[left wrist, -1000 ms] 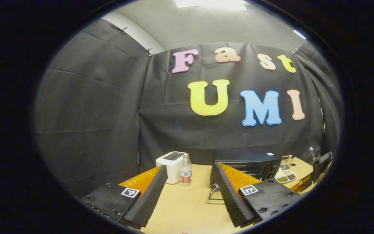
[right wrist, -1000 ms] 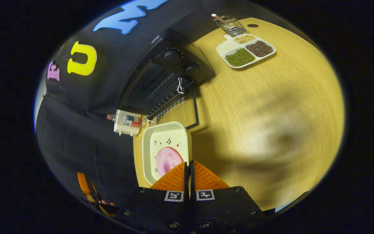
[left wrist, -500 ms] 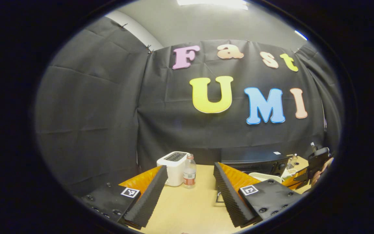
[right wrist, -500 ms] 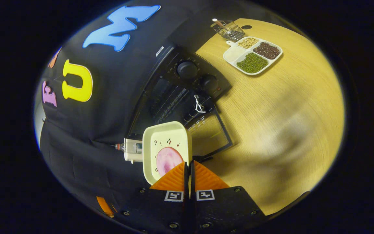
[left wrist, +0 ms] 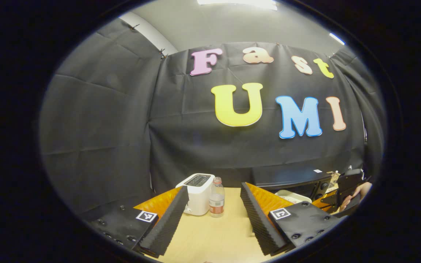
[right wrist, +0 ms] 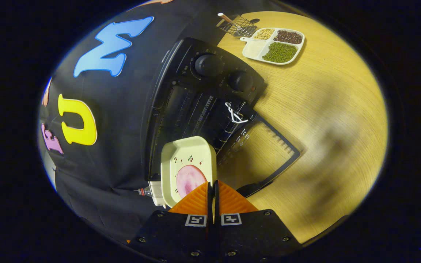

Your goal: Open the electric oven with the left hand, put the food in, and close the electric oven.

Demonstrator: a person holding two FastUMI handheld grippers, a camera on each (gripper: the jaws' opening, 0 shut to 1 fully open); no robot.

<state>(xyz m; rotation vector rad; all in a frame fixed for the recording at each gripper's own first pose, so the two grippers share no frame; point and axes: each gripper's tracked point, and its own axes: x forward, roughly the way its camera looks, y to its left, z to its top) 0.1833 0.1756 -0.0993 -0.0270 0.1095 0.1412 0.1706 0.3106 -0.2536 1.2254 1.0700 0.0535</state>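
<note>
Now the right claw [right wrist: 212, 191], clamped on the rim of the dish [right wrist: 188, 168] of food, has carried it nearer the oven [right wrist: 203, 95], whose open door [right wrist: 260, 151] lies at four o'clock, so loading looks next, while the left claw [left wrist: 214, 215] hangs open.

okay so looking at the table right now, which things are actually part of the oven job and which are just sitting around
Part of the job:
oven, door open
dish with the food, gripped at its rim by the right gripper
left gripper, open and holding nothing

Just lying about:
toaster
bottle
divided tray of beans
wire basket
</note>
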